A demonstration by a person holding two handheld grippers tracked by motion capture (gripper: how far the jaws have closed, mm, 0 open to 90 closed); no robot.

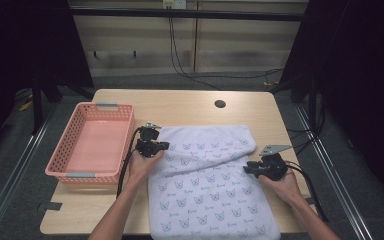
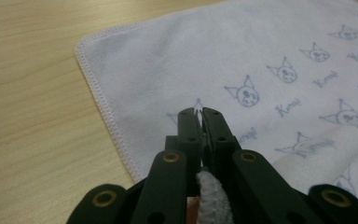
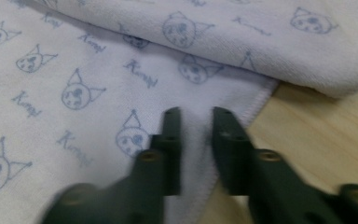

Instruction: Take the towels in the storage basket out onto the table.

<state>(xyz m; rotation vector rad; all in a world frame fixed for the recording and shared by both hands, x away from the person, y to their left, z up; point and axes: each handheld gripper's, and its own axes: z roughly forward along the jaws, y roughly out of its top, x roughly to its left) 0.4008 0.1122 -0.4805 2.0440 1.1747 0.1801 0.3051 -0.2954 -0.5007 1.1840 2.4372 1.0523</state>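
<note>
White towel (image 1: 210, 185) with small blue cat-face print lies on the table (image 1: 180, 102), far edge folded over. Left gripper (image 2: 199, 113) clamped on a fold of it. Right gripper (image 3: 196, 119) over its edge, jaws slightly apart, nothing pinched.

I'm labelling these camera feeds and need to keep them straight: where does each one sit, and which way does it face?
High view: above the person's side, looking forward and down at table, pink basket, towel; both forearms show.
Left gripper view: rides the left hand-held gripper, looking along jaws pinching towel near its corner.
Right gripper view: rides the right hand-held gripper, jaws slightly apart over the towel's edge.
Shared: the cat-print towel.
</note>
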